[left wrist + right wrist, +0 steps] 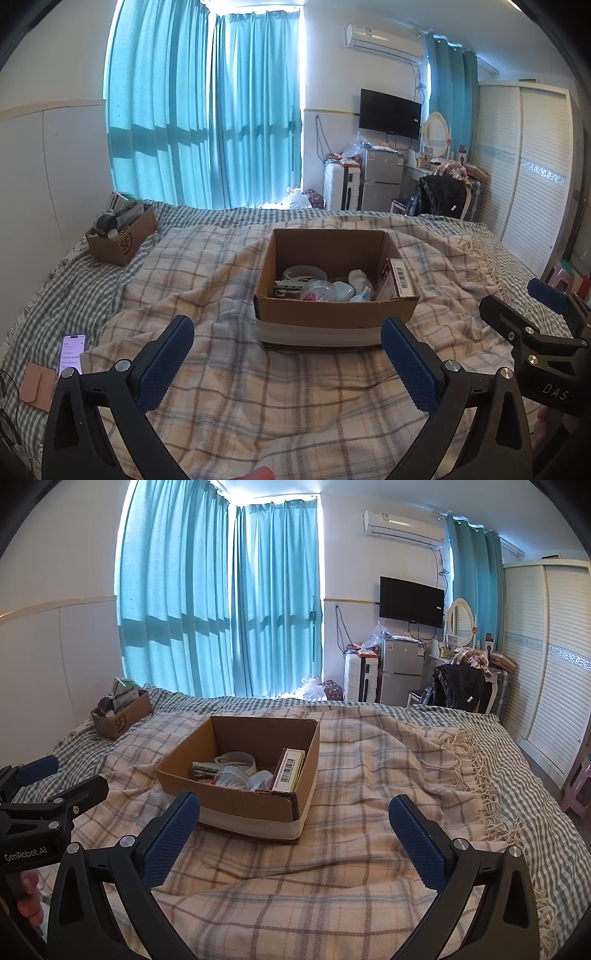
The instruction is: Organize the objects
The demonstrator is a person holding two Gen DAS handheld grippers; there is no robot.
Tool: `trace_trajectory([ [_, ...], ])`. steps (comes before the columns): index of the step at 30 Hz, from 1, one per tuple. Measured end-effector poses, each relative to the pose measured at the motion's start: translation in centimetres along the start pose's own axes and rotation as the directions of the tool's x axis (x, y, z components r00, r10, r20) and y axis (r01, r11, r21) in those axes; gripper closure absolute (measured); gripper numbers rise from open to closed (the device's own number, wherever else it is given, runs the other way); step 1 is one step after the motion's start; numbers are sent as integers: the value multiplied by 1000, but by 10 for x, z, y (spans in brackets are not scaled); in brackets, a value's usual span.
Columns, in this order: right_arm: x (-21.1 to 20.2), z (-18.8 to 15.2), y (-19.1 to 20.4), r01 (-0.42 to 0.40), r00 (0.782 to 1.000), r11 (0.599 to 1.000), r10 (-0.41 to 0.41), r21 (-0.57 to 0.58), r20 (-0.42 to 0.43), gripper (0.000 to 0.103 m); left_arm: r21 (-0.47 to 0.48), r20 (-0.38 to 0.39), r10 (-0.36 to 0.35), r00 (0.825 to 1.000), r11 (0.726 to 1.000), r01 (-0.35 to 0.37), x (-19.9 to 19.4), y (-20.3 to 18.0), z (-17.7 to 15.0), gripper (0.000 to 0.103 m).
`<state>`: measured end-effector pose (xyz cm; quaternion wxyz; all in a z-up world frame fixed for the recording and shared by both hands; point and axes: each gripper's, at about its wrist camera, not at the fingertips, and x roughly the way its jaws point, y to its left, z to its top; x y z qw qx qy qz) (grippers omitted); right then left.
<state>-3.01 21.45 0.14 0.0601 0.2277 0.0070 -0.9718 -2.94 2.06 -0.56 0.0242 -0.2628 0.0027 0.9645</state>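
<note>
Plaid blanket point(229, 406) around cardboard box point(325, 321)

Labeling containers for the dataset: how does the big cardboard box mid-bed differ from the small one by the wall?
The big box sits on the plaid blanket in front of both open grippers; the small box sits far left near the wall. The big box has a white band around its base; the small box has a printed logo. The small box is overfilled; the big box's contents stay below its rim. Both are open-topped brown cardboard.

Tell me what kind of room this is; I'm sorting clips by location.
Most likely a bedroom in a small flat: a bed under a plaid blanket fills the foreground, with a wardrobe on the right and a wall television above a small fridge.
</note>
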Motion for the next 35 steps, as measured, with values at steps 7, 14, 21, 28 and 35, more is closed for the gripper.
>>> trace_trajectory([
  [7,0,0,0,-1,1000,1000,1,0,1,0,0,-1,4,1000,1000,-4,0,0,-1,0],
  [14,1,0,-1,-1,1000,1000,1,-1,-2,0,-1,-8,2,1000,1000,-2,0,0,-2,0],
  [21,1,0,-1,-1,1000,1000,1,-3,-7,0,0,-8,2,1000,1000,-2,0,-1,-2,0],
  [28,2,-1,-1,-3,1000,1000,3,-2,-8,0,-2,-9,5,1000,1000,-5,-1,0,-4,0],
  [35,3,-1,-1,-2,1000,1000,2,-3,-8,0,0,-8,8,1000,1000,-8,-2,2,-6,0],
])
